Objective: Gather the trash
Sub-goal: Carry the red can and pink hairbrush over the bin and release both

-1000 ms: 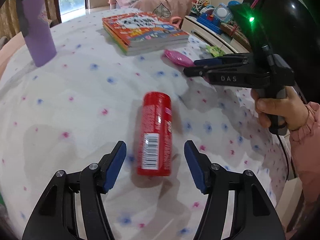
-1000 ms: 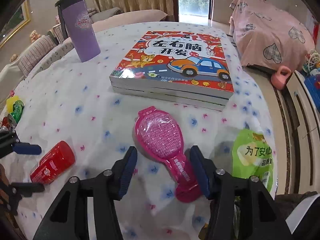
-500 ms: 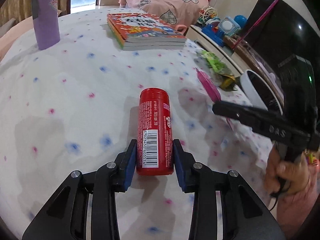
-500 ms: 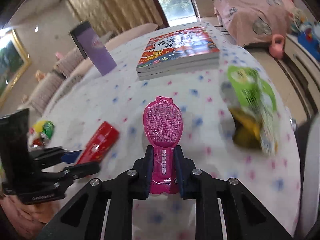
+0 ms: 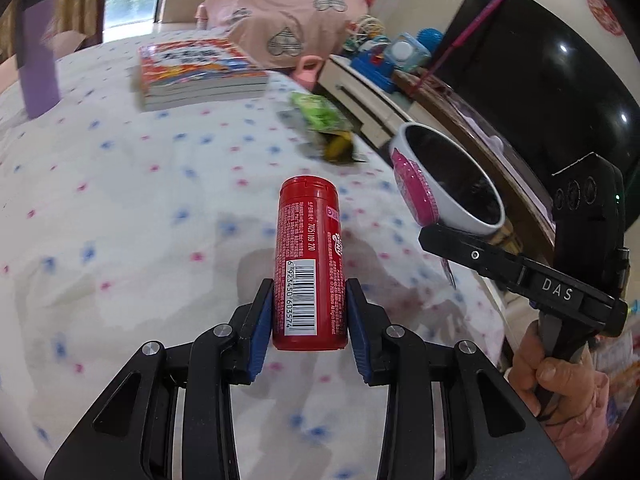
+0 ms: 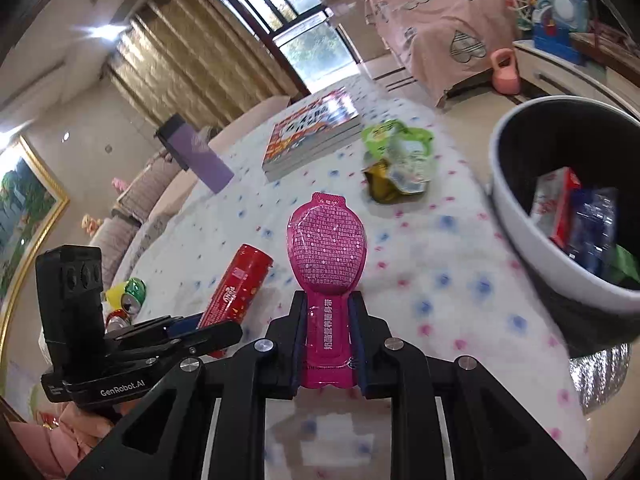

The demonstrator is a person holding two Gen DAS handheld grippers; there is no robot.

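Trash bin (image 6: 520, 216) just beside table edge (image 6: 492, 240).

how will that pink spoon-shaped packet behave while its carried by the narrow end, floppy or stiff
Probably fairly stiff: the pink packet juts straight out past the right gripper, which is clamped on its narrow stem, with no visible droop. It looks thin and plastic, so likely light. The glossy film may be slippery, so it could slide or pivot between the pads.
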